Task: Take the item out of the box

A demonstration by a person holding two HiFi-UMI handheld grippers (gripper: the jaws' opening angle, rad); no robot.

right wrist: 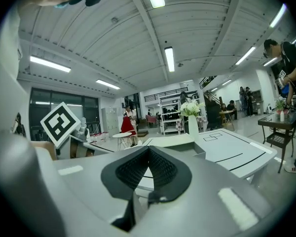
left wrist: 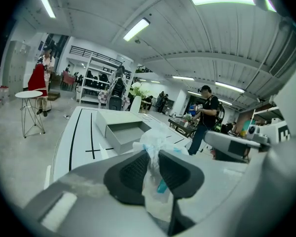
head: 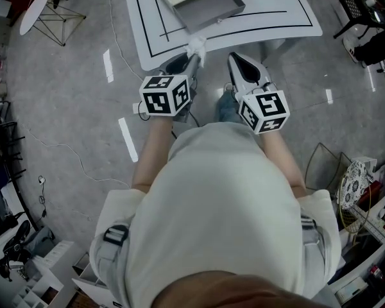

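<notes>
A grey open box (head: 208, 13) lies on the white table (head: 289, 8), with its tray showing hollow in the left gripper view (left wrist: 122, 133). My left gripper (head: 194, 56) is shut on the item, a crumpled clear-white plastic bag (head: 197, 43) with a blue bit inside (left wrist: 152, 143). It is held above the table's near edge, outside the box. The ribbed pads (left wrist: 135, 169) pinch the bag from both sides. My right gripper (head: 236, 59) hovers beside it, just off the table's front edge. Its jaws (right wrist: 148, 151) are shut with nothing between them.
A round white side table (head: 35, 8) on wire legs stands to the left. A vase of flowers (right wrist: 192, 117) sits at the table's far end. A person in black (left wrist: 205, 113) stands past the table on the right. Shelves and clutter (head: 366, 197) crowd the right; cables cross the floor.
</notes>
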